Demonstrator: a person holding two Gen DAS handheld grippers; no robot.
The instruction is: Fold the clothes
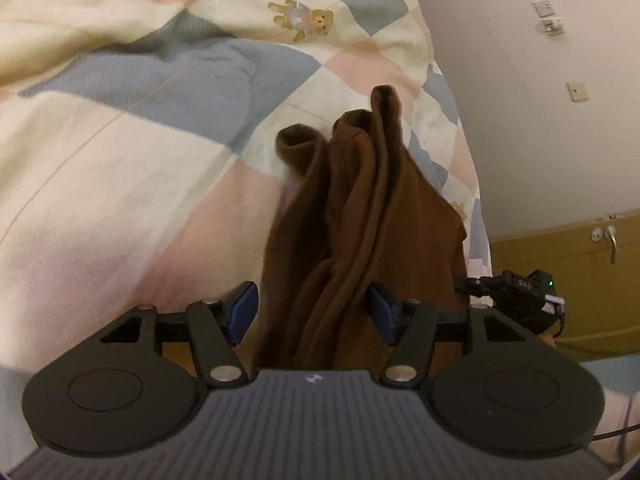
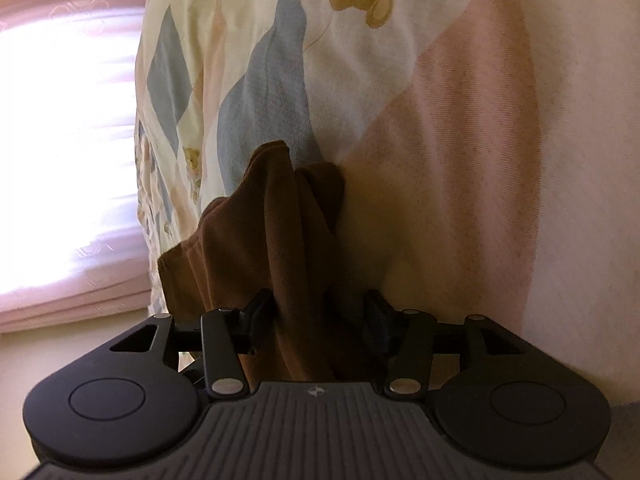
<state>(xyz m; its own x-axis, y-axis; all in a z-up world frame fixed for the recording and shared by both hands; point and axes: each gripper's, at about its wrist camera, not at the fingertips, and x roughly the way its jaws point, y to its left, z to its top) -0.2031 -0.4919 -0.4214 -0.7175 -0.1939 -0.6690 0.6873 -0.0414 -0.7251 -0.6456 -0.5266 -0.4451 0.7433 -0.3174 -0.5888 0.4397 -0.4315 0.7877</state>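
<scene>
- Left wrist view: dim, warm indoor light; the quilt is evenly lit and soft, slightly blurred.
- The cloth has a smeared left edge from motion.
- Right wrist view: a window on the left is blown out to white glare.
- Against it the cloth and gripper sit in deep shadow.
- Both views bend strongly at the edges, with dark corners.

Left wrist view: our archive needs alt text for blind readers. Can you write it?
A hand-held gripper has bunched brown fabric between its blue-padded fingers, hanging in folds over a pastel patchwork quilt printed with teddy bears. A wooden door stands at right.
</scene>
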